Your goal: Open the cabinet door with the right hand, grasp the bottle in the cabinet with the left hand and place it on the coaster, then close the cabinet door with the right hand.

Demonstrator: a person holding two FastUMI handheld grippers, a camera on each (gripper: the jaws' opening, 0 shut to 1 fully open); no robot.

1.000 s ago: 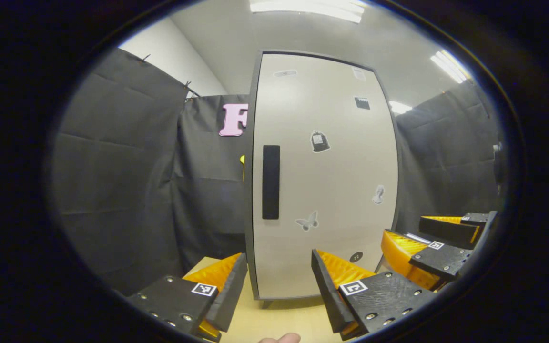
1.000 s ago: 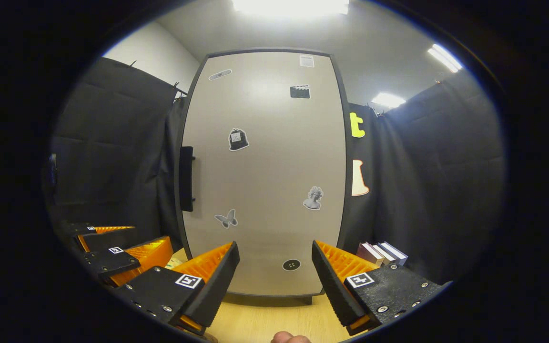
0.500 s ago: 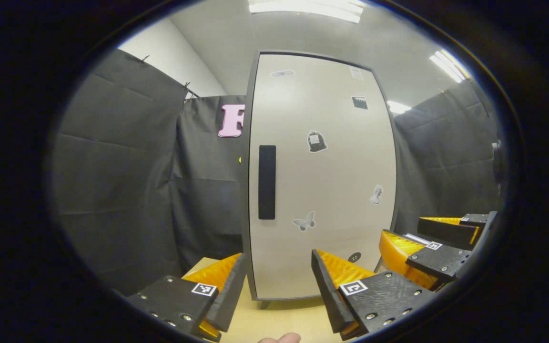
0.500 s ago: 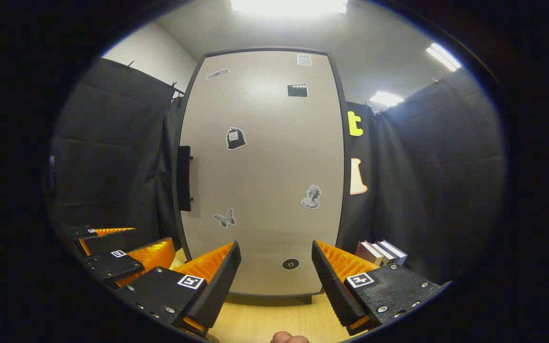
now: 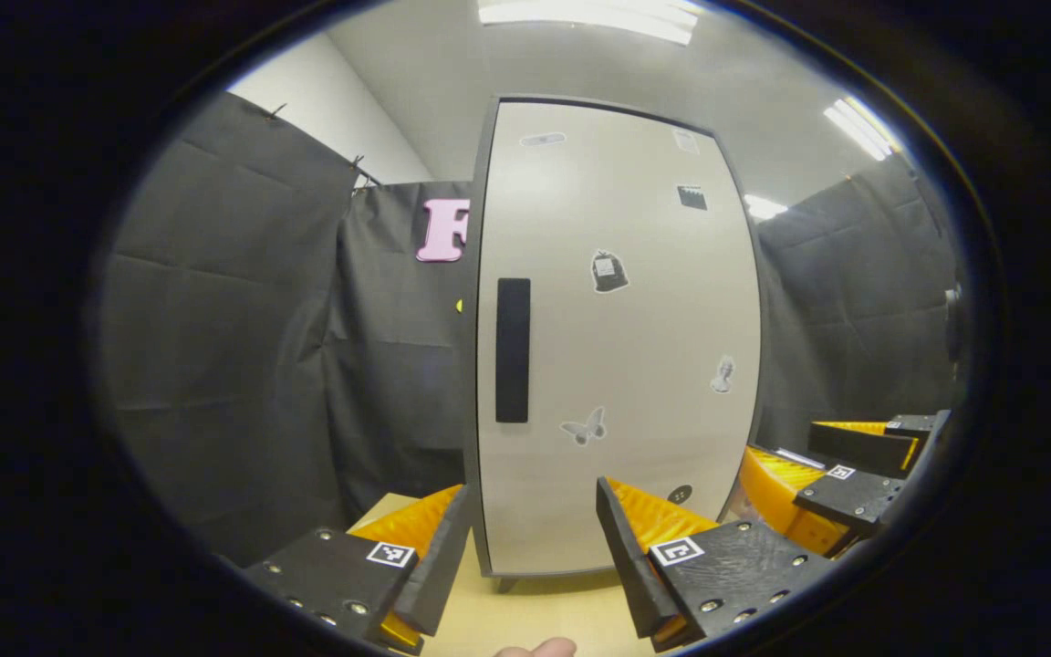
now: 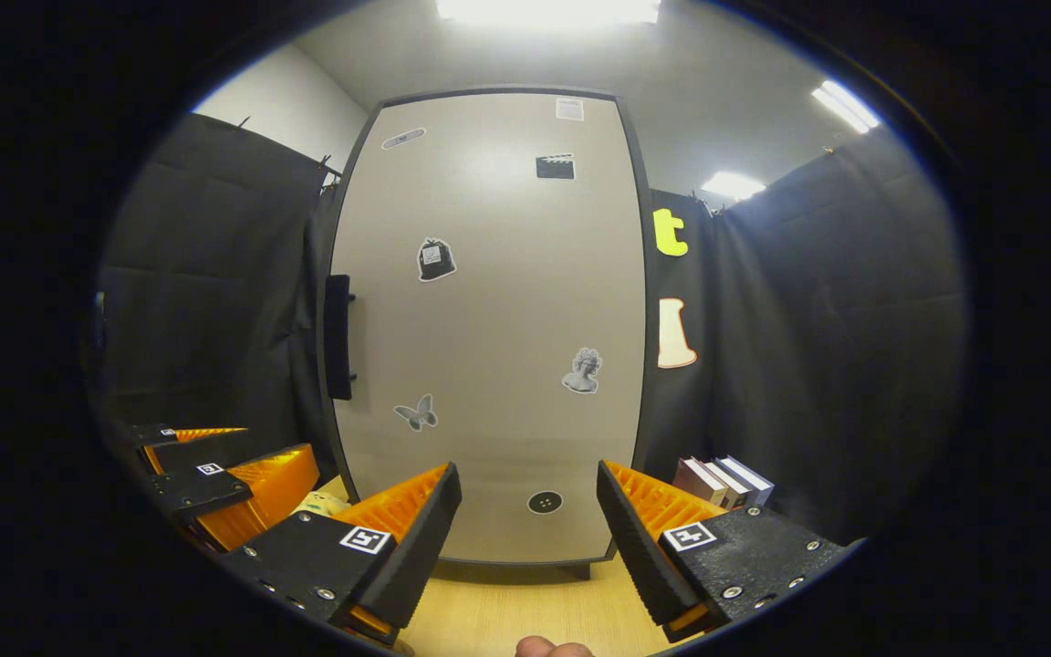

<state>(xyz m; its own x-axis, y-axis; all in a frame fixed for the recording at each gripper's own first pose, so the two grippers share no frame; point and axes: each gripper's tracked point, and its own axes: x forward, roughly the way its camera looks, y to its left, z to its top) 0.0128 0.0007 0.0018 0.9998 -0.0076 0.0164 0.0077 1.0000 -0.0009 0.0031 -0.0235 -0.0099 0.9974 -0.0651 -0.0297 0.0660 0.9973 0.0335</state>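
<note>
Ahead of both tools, left [image 5: 530,552] and right [image 6: 525,538], each with fingers apart and empty, stands the shut door [image 6: 489,328]: rigid, hinged, best pulled by its handle [image 5: 513,350].

Two handheld grippers, the left gripper [image 5: 530,547] and the right gripper [image 6: 525,529], each have wedge-shaped ribbed fingers on black screw-fastened mounts bearing small square black-and-white markers.

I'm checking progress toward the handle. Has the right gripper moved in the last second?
Yes. In the right gripper view the cabinet door and its handle slid leftward, so the right gripper shifted slightly right.
</note>
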